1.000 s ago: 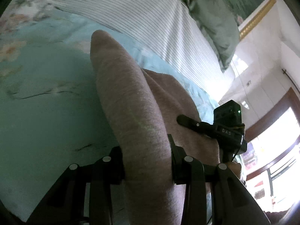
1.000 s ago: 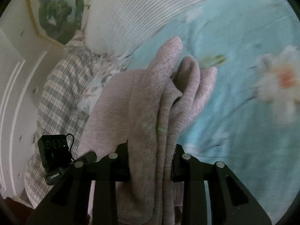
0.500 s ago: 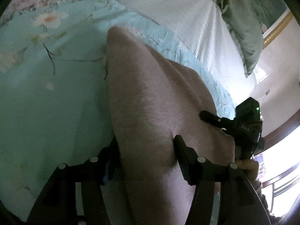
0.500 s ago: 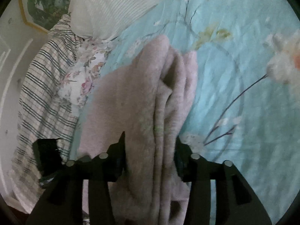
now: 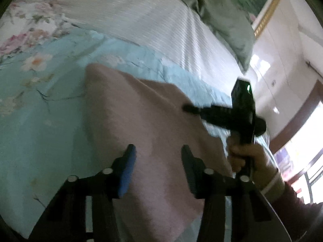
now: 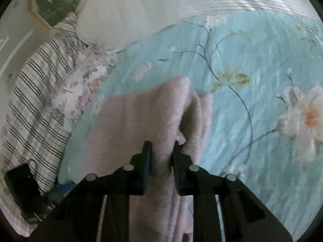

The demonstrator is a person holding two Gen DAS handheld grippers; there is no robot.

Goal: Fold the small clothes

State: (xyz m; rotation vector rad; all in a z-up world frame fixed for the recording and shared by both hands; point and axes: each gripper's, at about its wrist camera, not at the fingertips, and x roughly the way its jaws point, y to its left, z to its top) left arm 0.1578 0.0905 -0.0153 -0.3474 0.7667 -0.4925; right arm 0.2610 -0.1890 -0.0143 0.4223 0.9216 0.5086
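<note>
While left gripper (image 5: 157,157) gapes over pink garment (image 5: 141,125); right gripper (image 6: 161,151) pinches its fold.

pink garment (image 5: 145,133), turquoise bedspread (image 6: 252,64) (floral)

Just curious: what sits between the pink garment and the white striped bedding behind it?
In the right wrist view, only the turquoise floral bedspread lies between the pink garment and the white striped bedding.

A home bedroom is showing here; a turquoise floral bedspread (image 6: 252,64) is covering the bed, a white ribbed pillow (image 6: 161,8) is lying at its head; a gold-framed picture (image 5: 268,6) is hanging on the wall.
</note>
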